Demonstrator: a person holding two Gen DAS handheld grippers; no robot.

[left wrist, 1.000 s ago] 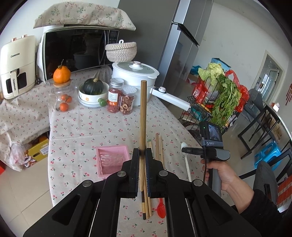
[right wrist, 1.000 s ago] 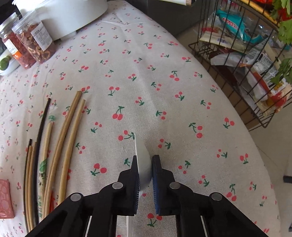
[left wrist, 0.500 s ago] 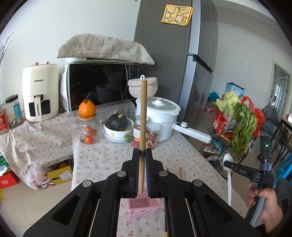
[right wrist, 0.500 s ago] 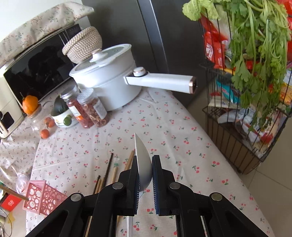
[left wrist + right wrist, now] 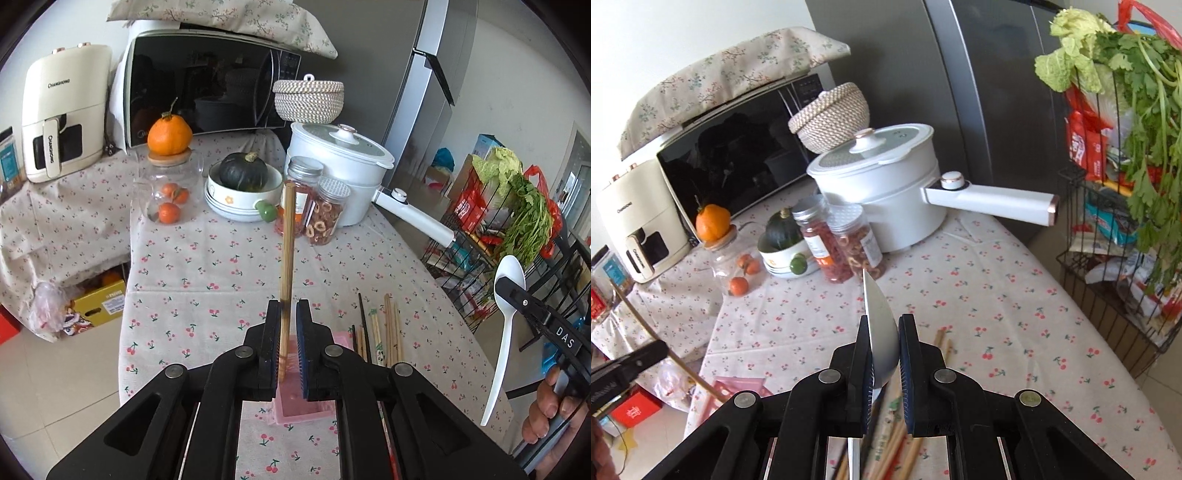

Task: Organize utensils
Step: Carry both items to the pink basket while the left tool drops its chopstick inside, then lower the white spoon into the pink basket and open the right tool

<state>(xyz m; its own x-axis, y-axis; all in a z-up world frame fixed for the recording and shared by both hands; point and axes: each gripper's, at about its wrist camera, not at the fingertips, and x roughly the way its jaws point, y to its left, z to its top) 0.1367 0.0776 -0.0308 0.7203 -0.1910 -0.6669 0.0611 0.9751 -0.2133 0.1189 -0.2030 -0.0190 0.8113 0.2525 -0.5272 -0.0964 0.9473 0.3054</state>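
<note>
My left gripper (image 5: 287,314) has its jaws a little apart around an upright bamboo chopstick (image 5: 287,254), which stands between them over the pink utensil basket (image 5: 295,404). Whether the pads still press it is unclear. My right gripper (image 5: 883,328) is shut on a white plastic spoon (image 5: 881,325), bowl up, held above the table; it shows at the right of the left wrist view (image 5: 504,332). Several loose chopsticks (image 5: 380,332) lie on the cloth right of the basket. The left gripper and chopstick also show at the left of the right wrist view (image 5: 631,363).
A white pot with a long handle (image 5: 343,170), two jars (image 5: 317,210), a bowl with a squash (image 5: 242,184), a glass jar with oranges (image 5: 168,184), a microwave (image 5: 207,81) stand at the back. A wire rack with greens (image 5: 1123,184) stands right of the table.
The left jaws have parted slightly and the chopstick has slid lower toward the pink basket. Both grippers have shifted; the right one has carried the spoon nearer the basket.
</note>
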